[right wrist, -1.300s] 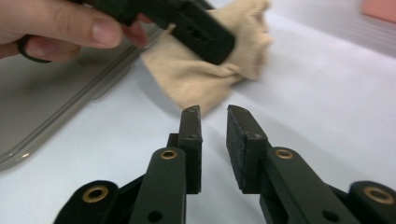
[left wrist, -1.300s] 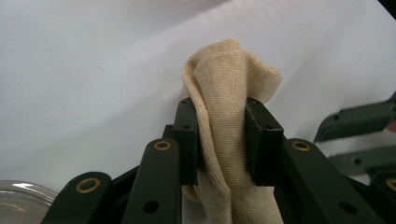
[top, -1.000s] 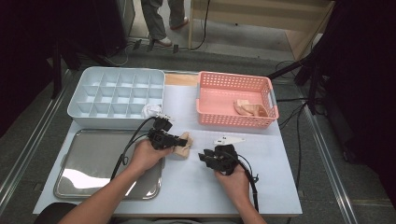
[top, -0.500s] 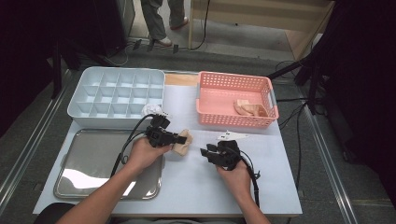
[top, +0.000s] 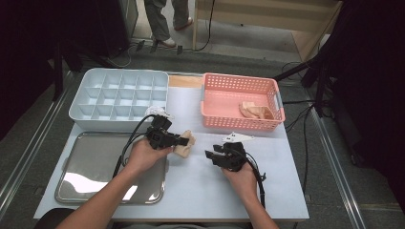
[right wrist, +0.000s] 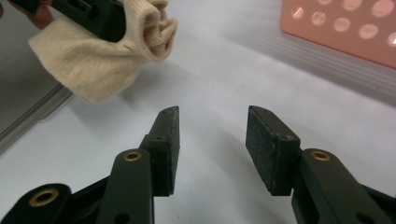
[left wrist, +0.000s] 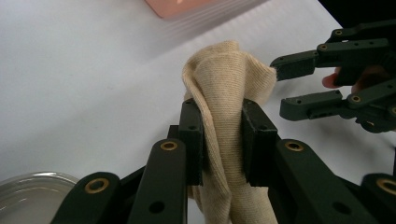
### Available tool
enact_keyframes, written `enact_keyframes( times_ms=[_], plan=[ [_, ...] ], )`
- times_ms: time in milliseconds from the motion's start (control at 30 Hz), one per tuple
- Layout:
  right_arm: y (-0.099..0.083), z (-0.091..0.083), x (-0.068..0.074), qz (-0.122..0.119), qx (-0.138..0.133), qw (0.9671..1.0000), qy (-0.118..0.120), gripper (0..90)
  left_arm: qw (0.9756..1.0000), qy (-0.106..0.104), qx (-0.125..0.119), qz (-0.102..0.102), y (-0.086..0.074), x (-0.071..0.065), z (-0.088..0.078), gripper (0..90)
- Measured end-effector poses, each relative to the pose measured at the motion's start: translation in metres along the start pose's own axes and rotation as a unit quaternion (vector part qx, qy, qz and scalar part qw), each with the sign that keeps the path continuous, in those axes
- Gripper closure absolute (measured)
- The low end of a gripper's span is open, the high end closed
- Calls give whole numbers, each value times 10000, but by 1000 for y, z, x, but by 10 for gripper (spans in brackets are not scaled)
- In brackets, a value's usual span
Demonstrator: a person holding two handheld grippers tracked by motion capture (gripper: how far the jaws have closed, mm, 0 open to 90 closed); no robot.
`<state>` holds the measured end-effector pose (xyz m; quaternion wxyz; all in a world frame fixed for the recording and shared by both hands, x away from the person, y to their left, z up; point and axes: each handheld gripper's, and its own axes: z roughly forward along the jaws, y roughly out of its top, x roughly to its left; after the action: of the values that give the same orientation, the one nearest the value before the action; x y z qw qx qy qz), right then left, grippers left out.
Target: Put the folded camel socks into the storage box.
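**Beige sock pinched in the left gripper**

Beige knit shows from above at the table's middle: the sock (top: 185, 141) sits between the jaws of the left gripper (top: 184, 140), just beside the steel tray (top: 86, 171). The right gripper (top: 210, 156) lies near it on the white table (top: 200, 191), apart from the sock, its jaws spread with nothing between them; they have just been opening. Behind stand a grey divided box (top: 119, 95) and a pink basket (top: 239, 102) with more beige cloth (top: 255, 110) inside.

Left gripper view: both pads press on the sock (left wrist: 224, 116), which bunches up above them and hangs below. The right gripper (left wrist: 280, 86) is off to the side, one jaw tip at the sock's edge; whether it touches I cannot tell.

Right gripper view: the right gripper (right wrist: 212, 123) has bare table between its pads. The sock (right wrist: 107, 56) hangs from the left gripper (right wrist: 126, 23) at upper left, the basket (right wrist: 345, 28) at upper right.
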<state>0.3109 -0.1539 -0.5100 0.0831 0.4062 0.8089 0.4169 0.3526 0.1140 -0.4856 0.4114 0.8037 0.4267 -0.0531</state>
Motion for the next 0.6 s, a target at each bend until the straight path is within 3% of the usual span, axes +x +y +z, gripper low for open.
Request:
enact_keyframes(
  times_ms=[467, 600],
  plan=[
    [1, -2, -8, 90, -94, 9999, 30, 552, 9999, -40, -138, -45, 7, 0, -28, 742],
    [2, -2, -8, 0, -105, 9999, -30, 552, 9999, -16, -157, -12, 9, 1, -38, 742]
  ],
)
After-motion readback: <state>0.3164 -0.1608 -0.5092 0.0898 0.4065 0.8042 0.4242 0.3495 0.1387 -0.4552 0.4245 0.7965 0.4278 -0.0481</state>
